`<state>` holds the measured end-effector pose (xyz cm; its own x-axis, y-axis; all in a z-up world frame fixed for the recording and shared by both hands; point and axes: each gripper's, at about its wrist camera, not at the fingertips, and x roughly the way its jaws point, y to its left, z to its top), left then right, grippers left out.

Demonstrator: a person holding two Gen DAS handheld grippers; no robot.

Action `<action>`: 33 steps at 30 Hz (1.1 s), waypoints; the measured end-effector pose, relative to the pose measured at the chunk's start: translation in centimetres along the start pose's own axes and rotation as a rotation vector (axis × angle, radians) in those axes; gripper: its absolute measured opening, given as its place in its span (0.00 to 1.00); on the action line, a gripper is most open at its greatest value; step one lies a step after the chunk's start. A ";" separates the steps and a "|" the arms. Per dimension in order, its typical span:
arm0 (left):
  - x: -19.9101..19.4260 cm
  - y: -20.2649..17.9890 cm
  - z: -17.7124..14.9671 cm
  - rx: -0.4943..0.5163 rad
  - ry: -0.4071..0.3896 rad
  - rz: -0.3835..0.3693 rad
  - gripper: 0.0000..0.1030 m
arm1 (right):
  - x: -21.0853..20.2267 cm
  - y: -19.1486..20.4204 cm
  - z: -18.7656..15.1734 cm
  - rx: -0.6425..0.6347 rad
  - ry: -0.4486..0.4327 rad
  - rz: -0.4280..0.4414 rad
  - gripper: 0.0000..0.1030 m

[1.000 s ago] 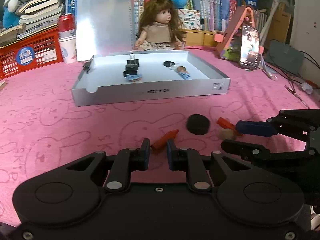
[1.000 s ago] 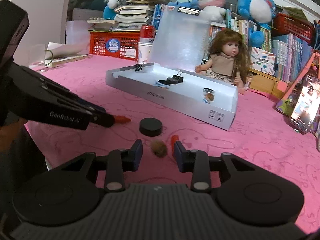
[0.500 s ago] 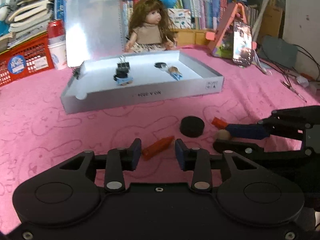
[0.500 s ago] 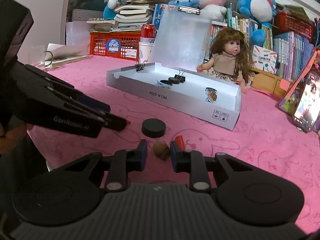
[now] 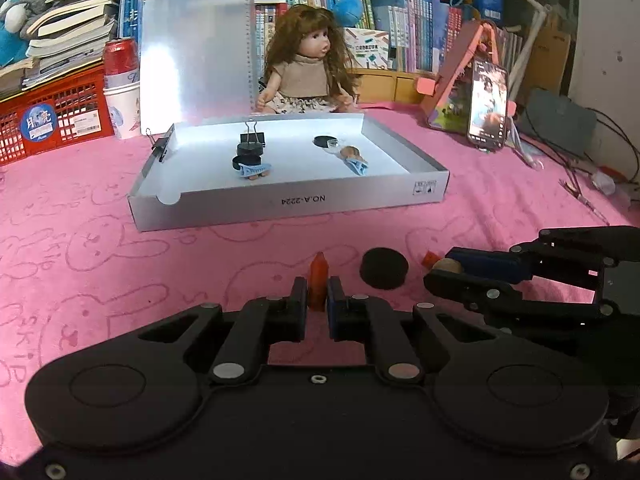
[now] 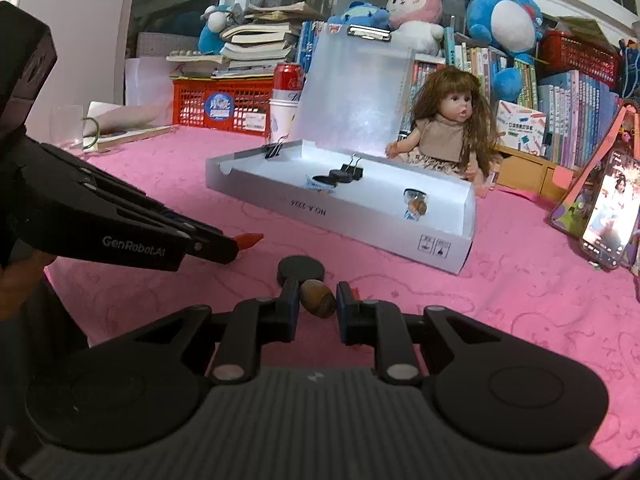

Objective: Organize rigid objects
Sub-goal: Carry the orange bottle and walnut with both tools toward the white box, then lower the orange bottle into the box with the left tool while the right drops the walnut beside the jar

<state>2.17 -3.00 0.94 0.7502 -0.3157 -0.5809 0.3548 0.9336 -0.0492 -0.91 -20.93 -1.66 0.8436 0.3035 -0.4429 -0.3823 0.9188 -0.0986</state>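
Observation:
My left gripper (image 5: 318,290) is shut on an orange-red clip (image 5: 319,280), whose tip points toward the white tray (image 5: 288,204); it also shows in the right wrist view (image 6: 248,240). My right gripper (image 6: 318,300) is shut on a brown nut-like ball (image 6: 318,299), seen from the left wrist view (image 5: 450,266) between the right fingers. A black disc (image 5: 384,268) lies on the pink cloth between the two grippers, also in the right wrist view (image 6: 301,270). A second red piece (image 5: 430,258) lies by the right fingers.
The tray holds binder clips (image 5: 252,138), black discs (image 5: 248,150), blue clips (image 5: 252,170) and a small jar (image 5: 350,152). Behind it stand a clipboard (image 5: 196,52), a doll (image 5: 306,64), a red crate (image 5: 52,116), cups with a can (image 5: 120,92) and a phone (image 5: 488,106).
My left gripper closed on the orange-red clip, which turned to point forward. My right gripper closed on the brown ball and held its place.

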 end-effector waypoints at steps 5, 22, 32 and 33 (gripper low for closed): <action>-0.2 0.2 0.8 0.010 -0.019 0.004 0.10 | 0.2 -0.6 0.8 0.022 -0.007 -0.035 0.23; 1.2 1.3 5.9 -0.011 -0.062 -0.013 0.10 | 2.3 -3.8 4.2 0.140 -0.033 -0.120 0.23; 4.3 3.1 9.5 -0.044 -0.031 -0.003 0.10 | 5.2 -6.2 6.4 0.226 -0.015 -0.135 0.23; 4.7 3.2 9.7 -0.048 -0.027 0.000 0.10 | 5.7 -6.5 6.5 0.238 -0.009 -0.136 0.23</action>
<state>12.28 -3.11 5.94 0.7651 -0.3198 -0.5588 0.3281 0.9405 -0.0889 8.81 -23.53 2.28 0.8848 0.1748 -0.4319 -0.1672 0.9843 0.0558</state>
